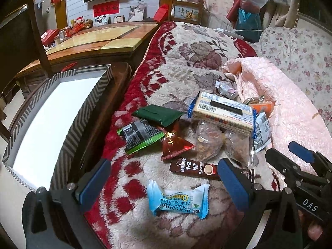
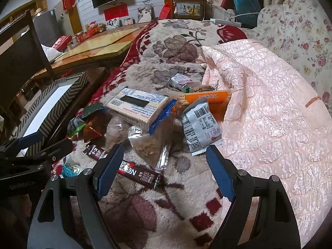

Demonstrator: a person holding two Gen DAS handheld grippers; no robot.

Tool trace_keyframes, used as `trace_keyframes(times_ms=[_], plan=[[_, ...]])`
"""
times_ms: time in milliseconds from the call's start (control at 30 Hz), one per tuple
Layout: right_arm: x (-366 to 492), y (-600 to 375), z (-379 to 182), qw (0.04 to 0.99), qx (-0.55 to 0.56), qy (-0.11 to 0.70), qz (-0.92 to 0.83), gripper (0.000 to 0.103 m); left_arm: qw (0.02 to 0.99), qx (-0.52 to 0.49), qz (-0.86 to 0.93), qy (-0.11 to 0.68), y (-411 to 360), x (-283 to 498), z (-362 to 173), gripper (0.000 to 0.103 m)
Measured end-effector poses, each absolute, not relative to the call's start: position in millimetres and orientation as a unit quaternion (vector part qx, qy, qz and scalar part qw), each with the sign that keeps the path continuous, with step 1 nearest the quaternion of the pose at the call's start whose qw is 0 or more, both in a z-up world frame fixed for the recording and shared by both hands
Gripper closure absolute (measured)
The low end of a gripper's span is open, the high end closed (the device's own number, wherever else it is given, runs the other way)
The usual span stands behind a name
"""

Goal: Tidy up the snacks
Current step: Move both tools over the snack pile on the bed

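Note:
Several snack packets lie scattered on a red-and-cream blanket [image 1: 166,76]. A light blue Milk Sachima packet [image 1: 178,202] lies between the fingers of my open, empty left gripper [image 1: 164,186]. A brown coffee stick [image 1: 195,169] lies just beyond it and shows in the right wrist view [image 2: 139,173]. My right gripper [image 2: 164,172] is open and empty above the stick and a clear nut bag [image 2: 149,147]. A cracker pack [image 1: 223,111], a green packet [image 1: 141,136], a red packet [image 1: 174,143] and a grey packet [image 2: 199,124] lie further off.
An open box with a chevron-striped rim [image 1: 97,95] and white inside stands left of the blanket on a dark stool. A pink quilt [image 2: 269,114] covers the right side. A wooden table [image 1: 99,41] and a chair [image 1: 22,33] stand behind the box.

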State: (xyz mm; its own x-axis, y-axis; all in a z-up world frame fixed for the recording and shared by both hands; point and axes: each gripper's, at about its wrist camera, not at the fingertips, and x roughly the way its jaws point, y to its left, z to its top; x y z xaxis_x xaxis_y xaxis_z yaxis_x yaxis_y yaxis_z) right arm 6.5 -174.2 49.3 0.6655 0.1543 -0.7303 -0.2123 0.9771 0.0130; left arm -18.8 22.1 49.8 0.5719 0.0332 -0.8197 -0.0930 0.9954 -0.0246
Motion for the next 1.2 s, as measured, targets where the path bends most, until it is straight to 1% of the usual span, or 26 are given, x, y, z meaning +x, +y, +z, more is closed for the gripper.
trace_keyframes(times_ms=[133, 333, 967, 1200], plan=[[8.5, -180.2, 48.7, 0.903, -0.005, 0.414, 0.114, 0.021, 0.889, -0.039, 0.032, 0.456, 22.9, -20.4, 47.8, 0.000], [11.8, -179.5, 43.8, 0.893, -0.012, 0.436, 0.114, 0.021, 0.885, -0.056, 0.026, 0.461, 26.0, -19.7, 44.7, 0.000], [14.3, -181.4, 36.7, 0.889, -0.014, 0.444, 0.113, 0.021, 0.888, -0.064, 0.032, 0.454, 33.6, -21.2, 36.1, 0.000], [15.9, -187.0, 32.8, 0.887, -0.007, 0.448, 0.110, 0.021, 0.882, -0.075, 0.044, 0.464, 45.0, -19.4, 29.8, 0.000]])
